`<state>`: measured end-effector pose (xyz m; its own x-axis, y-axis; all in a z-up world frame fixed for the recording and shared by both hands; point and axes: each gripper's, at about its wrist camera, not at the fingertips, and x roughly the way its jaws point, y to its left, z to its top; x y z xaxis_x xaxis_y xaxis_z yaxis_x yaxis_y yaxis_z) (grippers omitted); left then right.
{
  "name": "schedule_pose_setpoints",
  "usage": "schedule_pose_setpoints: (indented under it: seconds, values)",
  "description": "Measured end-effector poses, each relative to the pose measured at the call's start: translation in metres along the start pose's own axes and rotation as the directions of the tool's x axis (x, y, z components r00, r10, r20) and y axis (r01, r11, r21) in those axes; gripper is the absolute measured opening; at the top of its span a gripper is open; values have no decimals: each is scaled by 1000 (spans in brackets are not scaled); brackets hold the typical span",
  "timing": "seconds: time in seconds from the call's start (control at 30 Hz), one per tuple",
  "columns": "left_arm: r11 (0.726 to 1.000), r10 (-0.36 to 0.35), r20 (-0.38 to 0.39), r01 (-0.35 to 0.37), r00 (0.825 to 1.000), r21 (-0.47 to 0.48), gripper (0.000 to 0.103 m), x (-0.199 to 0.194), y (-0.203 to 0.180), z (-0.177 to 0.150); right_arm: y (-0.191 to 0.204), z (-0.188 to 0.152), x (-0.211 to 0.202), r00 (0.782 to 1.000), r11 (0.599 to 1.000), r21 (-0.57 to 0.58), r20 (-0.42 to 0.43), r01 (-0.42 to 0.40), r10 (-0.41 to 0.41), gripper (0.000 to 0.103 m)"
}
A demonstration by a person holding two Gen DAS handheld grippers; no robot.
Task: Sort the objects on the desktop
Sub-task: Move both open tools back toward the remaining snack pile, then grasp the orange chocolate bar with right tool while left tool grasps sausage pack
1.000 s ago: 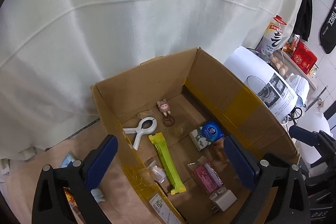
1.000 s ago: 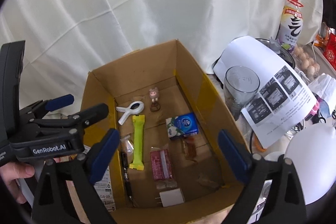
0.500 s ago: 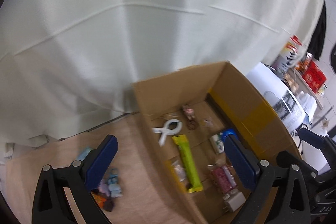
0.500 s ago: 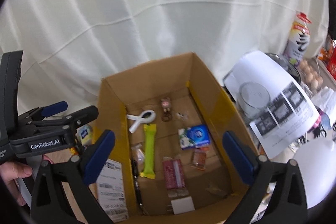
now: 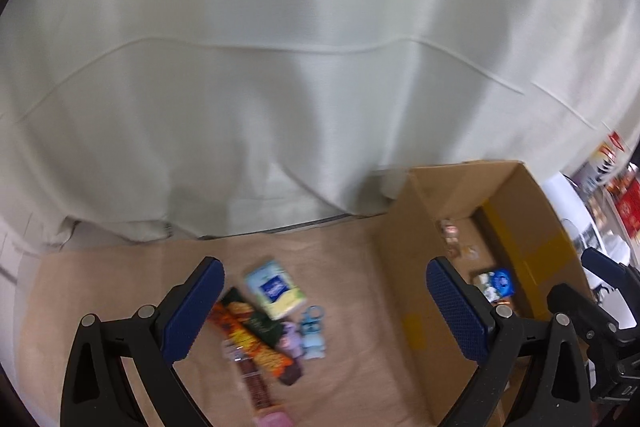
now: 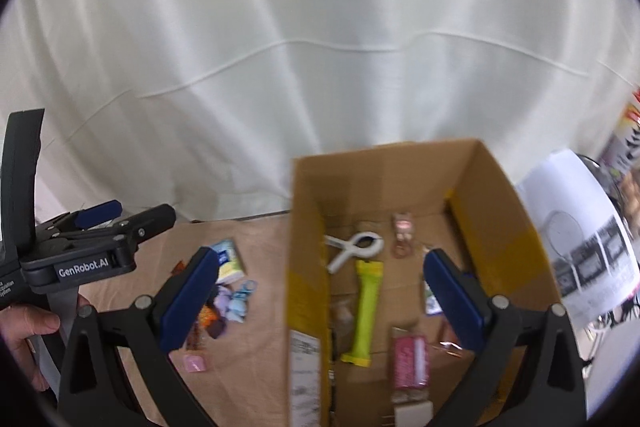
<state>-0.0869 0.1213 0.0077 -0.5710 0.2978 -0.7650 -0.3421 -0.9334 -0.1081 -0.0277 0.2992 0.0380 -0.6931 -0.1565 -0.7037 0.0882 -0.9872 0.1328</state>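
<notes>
A cardboard box [image 6: 308,211] stands on the tan table and holds a white clip [image 6: 354,247], a green bar [image 6: 365,307], a pink packet [image 6: 410,361] and other small items. Left of it lies a loose pile: a light blue tissue pack [image 5: 276,287], an orange snack bar [image 5: 252,339] and a blue figure [image 5: 313,333]. My left gripper [image 5: 324,311] is open and empty above the pile. My right gripper [image 6: 320,301] is open and empty over the box's left wall. The box also shows in the left wrist view [image 5: 416,291].
A white curtain [image 5: 304,67] hangs behind the table. Right of the box lie printed paper [image 6: 580,239] and kitchen clutter. The left gripper's body [image 6: 80,259] and the person's hand [image 6: 28,327] show at the left of the right wrist view.
Both grippers have swung left. The left one has left the box and now looks at the loose pile on the table. Both jaws stay open.
</notes>
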Motion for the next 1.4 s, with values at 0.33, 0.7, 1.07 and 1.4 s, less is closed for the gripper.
schedule_pose_setpoints:
  seconds: [0.33, 0.7, 1.07, 1.4]
  values:
    - [991, 78, -21, -79, 997, -107, 102, -12, 67, -24, 56, 7, 24, 997, 991, -113, -34, -67, 63, 103]
    - [971, 166, -94, -179, 982, -155, 101, -9, 118, -62, 109, -5, 60, 981, 963, -215, -141, -160, 132, 94]
    - [971, 123, -203, -161, 971, -179, 79, 29, 141, -106, 152, -40, 115, 948, 932, -291, -289, -218, 131, 69]
    - [971, 81, -267, -137, 960, -196, 73, 53, 161, -137, 171, -74, 164, 910, 914, -323, -401, -245, 102, 46]
